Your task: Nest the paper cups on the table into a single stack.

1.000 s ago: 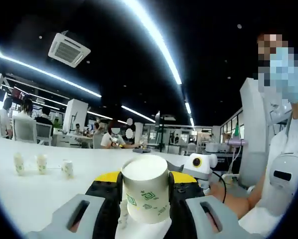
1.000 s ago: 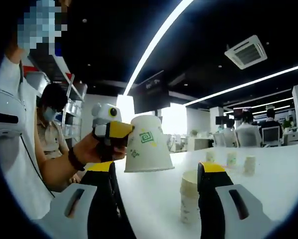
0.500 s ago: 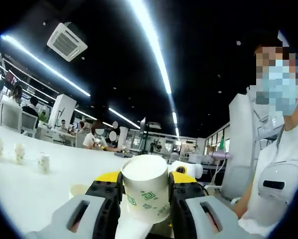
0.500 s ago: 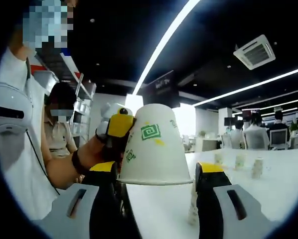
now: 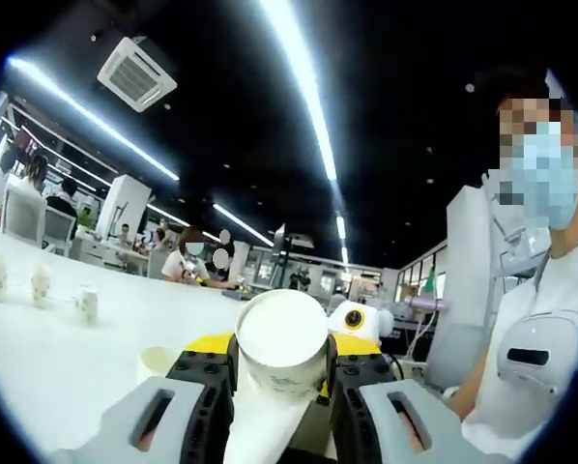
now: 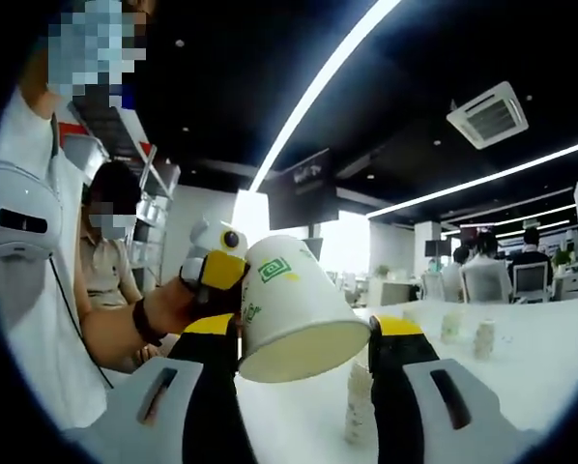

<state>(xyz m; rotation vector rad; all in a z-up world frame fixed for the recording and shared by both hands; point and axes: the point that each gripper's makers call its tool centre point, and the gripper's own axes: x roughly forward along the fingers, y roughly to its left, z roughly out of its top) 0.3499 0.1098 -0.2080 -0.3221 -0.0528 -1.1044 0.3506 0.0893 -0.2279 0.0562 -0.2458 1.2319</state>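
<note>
In the left gripper view, three small paper cups (image 5: 40, 287) stand far off at centre left, while the left gripper (image 5: 281, 372), jaws clamped on an upside-down white paper cup with green square print (image 5: 281, 354), has tipped it since half a second ago. In the right gripper view that cup (image 6: 291, 309) now leans at lower centre over the short white cup stack (image 6: 359, 416) on the white table (image 6: 521, 377), between the wide, empty jaws of the right gripper (image 6: 303, 343). It looks lined up for nesting.

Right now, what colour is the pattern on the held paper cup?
Green, on the white cup; clearest in the right gripper view.
</note>
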